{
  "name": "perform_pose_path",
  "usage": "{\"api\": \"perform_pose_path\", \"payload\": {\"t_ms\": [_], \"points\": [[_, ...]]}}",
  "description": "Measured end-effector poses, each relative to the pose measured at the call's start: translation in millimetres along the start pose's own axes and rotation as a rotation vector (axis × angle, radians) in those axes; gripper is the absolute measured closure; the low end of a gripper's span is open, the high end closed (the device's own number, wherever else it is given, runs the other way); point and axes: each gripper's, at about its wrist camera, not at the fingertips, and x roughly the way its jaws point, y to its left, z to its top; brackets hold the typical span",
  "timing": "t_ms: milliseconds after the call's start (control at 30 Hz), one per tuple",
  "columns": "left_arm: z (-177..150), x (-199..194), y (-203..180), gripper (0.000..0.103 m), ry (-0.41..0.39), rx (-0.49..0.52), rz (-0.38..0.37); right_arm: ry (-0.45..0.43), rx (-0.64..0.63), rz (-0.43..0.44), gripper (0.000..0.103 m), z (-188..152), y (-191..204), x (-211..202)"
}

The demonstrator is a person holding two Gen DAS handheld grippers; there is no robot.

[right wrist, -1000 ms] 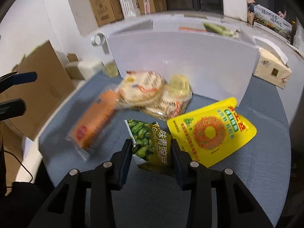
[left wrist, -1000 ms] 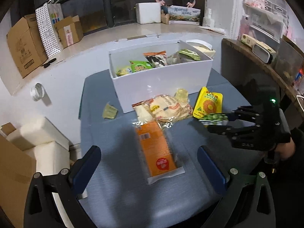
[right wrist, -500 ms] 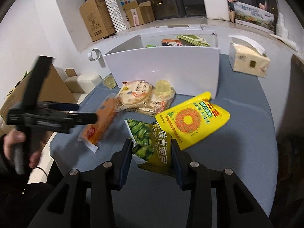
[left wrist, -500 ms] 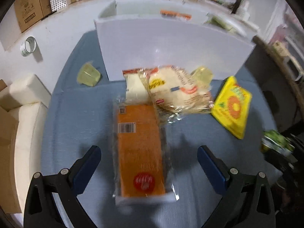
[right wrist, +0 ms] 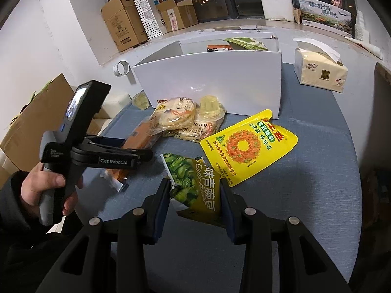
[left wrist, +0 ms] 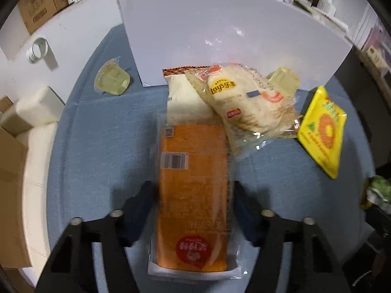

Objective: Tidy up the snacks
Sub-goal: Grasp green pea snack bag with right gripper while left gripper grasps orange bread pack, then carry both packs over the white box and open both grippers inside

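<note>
An orange snack packet (left wrist: 193, 161) lies lengthwise on the blue table (left wrist: 97, 146). My left gripper (left wrist: 193, 195) points down over it and its jaws are closing, with the packet between them and the blurred fingers (left wrist: 146, 197) touching the wrapper's sides. The right wrist view shows the same packet (right wrist: 141, 134) under that gripper (right wrist: 132, 149). My right gripper (right wrist: 195, 195) is shut on a green pea packet (right wrist: 190, 183), held above the table's near side. The white box (right wrist: 207, 78) stands behind the pile with several snacks inside.
Two pale Lay's bags (left wrist: 244, 102) and a jelly cup (left wrist: 286, 80) lie against the box front. A yellow pouch (right wrist: 246, 146) lies to the right, another jelly cup (left wrist: 112, 80) to the left. A tissue pack (right wrist: 320, 70) sits far right. Cardboard boxes line the ledge.
My left gripper dropped down over the orange packet, and its wide-open jaws have come in to the packet's sides. The right gripper drew back a little, still holding the green packet.
</note>
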Motion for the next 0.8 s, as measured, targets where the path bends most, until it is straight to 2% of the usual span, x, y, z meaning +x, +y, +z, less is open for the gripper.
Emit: {"api": "perform_pose_path", "payload": {"t_ms": [133,300,500,633,800], "points": [[-12,-24,12,0.042,-0.042,-0.021,-0.035,0.0,-0.007,0.001,0.06,0,2,0],[-27,-77,26,0.042,-0.174,-0.033,-0.065,0.004,-0.022,0.009,0.06,1,5,1],[-13,-125,37,0.042,-0.295,-0.027,-0.103,-0.004,-0.06,0.018,0.06,10,17,0],[29,-141,32,0.041,-0.326,-0.005,-0.141,-0.055,-0.072,0.026,0.06,35,23,-11],[92,-146,25,0.041,-0.372,0.015,-0.141,-0.153,-0.129,-0.011,0.06,97,29,-24]]}}
